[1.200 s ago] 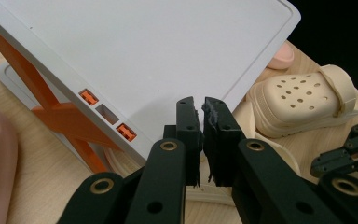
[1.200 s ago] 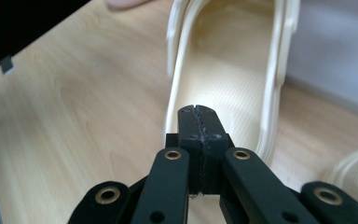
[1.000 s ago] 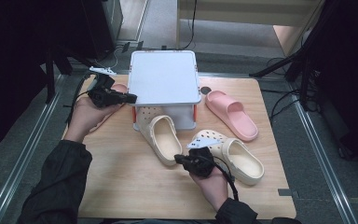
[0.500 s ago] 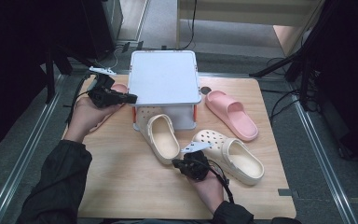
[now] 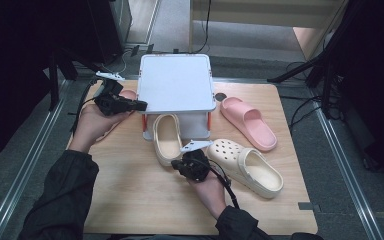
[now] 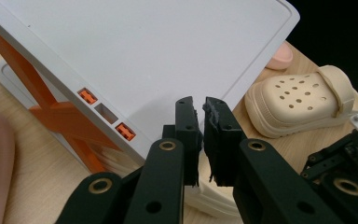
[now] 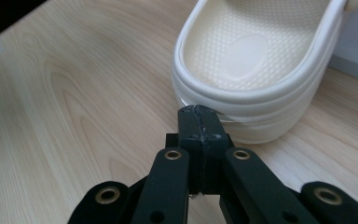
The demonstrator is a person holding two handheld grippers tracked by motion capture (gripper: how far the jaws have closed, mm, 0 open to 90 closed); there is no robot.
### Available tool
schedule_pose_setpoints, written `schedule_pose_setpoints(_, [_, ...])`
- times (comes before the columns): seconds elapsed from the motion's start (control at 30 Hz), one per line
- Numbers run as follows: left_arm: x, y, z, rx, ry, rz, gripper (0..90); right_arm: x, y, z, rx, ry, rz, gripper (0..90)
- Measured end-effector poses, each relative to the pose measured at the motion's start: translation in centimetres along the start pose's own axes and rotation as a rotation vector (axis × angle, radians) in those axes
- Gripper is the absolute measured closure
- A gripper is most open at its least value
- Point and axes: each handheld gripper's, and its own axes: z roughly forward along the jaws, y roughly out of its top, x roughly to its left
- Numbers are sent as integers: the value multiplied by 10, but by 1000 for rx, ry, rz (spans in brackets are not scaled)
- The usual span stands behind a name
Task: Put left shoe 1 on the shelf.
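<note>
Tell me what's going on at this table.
A person holds a gripper in each hand. The right gripper, jaws closed, is pressed against the heel of a cream clog whose toe lies under a white rack, apparently pushing it in. The left gripper, nearly closed, sits at the rack's left edge. Its mate and a pink slide lie on the wooden table.

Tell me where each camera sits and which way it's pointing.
High view: above the table, looking forward and down; both forearms and claws enter from below.
Left gripper view: rides the left claw, facing the white stand.
Right gripper view: rides the right claw, shut, at the cream clog's heel.
Shared: high and left views show the holed clog.
</note>
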Motion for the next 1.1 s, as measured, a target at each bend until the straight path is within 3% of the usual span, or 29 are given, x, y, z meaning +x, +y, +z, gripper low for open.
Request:
schedule_pose_setpoints(0.17, [0,0,0,0,0,-3,839,-5,14,13,15,-36,-5,900])
schedule_pose_setpoints(0.3, [1,0,0,-3,-7,-7,839,-8,25,23,15,-42,6,900])
schedule_pose_setpoints(0.43, [1,-1,0,-10,-8,-10,839,-9,36,32,17,-54,-13,900])
schedule_pose_setpoints(0.73, [0,-1,0,-8,3,-4,839,-16,61,52,-16,-85,-24,900])
schedule_pose_setpoints(0.9, [1,-1,0,-11,-4,-12,838,-20,69,63,-31,-85,0,900])
schedule_pose_setpoints(0.97, [1,-1,-1,-10,-4,-7,838,-21,70,66,-33,-89,-15,900])
schedule_pose_setpoints(1.07, [-1,-1,-4,2,28,38,838,-20,70,66,-34,-72,-6,900])
schedule_pose_setpoints(1.1, [0,-1,-5,1,24,26,838,-19,71,64,-29,-65,-5,900])
